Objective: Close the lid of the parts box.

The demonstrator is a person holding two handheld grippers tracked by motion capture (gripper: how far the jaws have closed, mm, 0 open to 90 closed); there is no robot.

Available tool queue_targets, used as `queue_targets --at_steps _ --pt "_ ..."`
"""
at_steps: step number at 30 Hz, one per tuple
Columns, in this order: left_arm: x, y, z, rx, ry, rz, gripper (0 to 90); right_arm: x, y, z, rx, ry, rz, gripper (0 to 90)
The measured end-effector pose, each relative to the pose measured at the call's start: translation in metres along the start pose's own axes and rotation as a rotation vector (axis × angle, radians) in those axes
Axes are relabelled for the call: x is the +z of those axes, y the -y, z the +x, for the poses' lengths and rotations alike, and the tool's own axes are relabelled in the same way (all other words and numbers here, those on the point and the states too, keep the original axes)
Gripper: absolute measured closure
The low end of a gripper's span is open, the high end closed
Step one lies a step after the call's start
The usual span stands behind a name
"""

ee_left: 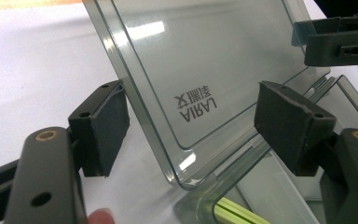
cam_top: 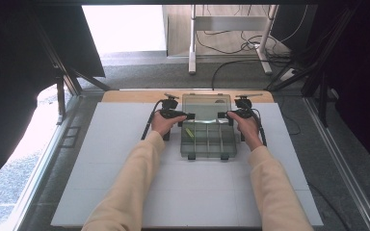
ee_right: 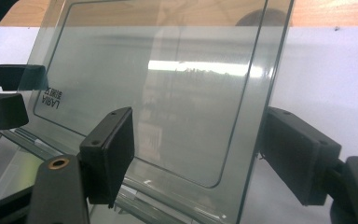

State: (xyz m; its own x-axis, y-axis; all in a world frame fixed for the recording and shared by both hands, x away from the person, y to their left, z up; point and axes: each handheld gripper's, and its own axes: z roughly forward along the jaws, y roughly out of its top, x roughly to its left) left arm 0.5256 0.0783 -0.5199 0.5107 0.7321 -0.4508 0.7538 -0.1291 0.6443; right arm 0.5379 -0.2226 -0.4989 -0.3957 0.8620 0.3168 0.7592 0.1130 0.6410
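A clear compartment box (cam_top: 208, 139) is placed at the far middle of the white bench (cam_top: 125, 192), its transparent lid (ee_left: 200, 84) raised nearly upright. The left tongs (ee_left: 191, 133) and the right tongs (ee_right: 196, 154) are positioned astride the lid's side edges, jaws wide, pads clear of the plastic; nothing is gripped

The box (cam_top: 207, 139) is set on the mat (cam_top: 125, 183), its lid (cam_top: 206, 107) raised behind. The left gripper (cam_top: 185, 115) and right gripper (cam_top: 221, 115) are placed at the lid's two side edges.
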Motion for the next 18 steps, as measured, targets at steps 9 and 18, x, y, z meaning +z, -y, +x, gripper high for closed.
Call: queue_targets --at_steps 9,18 --pt "-0.007 -0.003 -0.003 0.010 0.006 -0.030 27.1 -0.007 -0.002 0.003 -0.009 -0.003 -0.028 26.7" --pt "-0.013 -0.005 -0.007 0.032 0.008 -0.050 27.5 -0.013 -0.002 0.006 -0.017 -0.010 -0.064 27.1"
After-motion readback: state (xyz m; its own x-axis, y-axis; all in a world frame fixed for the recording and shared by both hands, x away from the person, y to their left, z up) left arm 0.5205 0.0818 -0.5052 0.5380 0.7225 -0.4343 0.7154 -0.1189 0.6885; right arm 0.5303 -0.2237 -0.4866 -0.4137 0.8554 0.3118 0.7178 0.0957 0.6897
